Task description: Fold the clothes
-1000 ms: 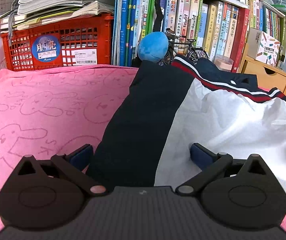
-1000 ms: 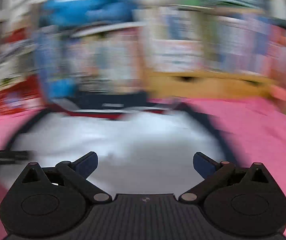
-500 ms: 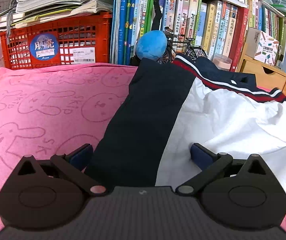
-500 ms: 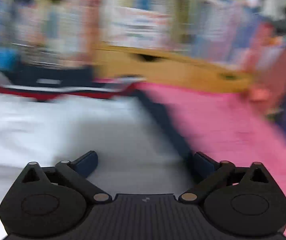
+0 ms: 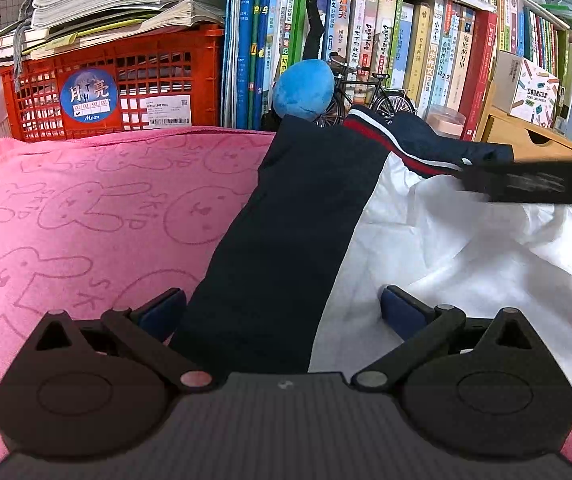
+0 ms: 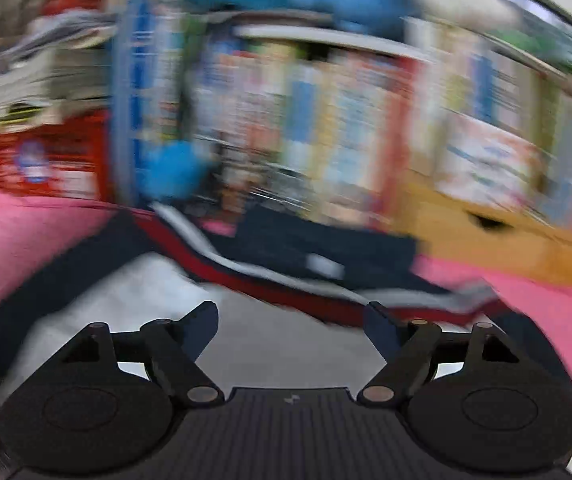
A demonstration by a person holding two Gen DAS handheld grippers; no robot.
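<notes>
Your left tool point(image 5: 282, 312) sits spread astride the jacket point(image 5: 286, 216) edge, ready to pinch it; your right tool point(image 6: 290, 320) is spread too, above the white panel.

One jacket point(image 5: 426, 240), one crate point(image 5: 126, 92), perhaps two plush toys point(image 5: 304, 88).

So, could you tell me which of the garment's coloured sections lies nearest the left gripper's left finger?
The navy side panel: it runs down between the open left gripper fingers, close to the left one, whereas the white section sits rightward and the red stripe far back.
</notes>
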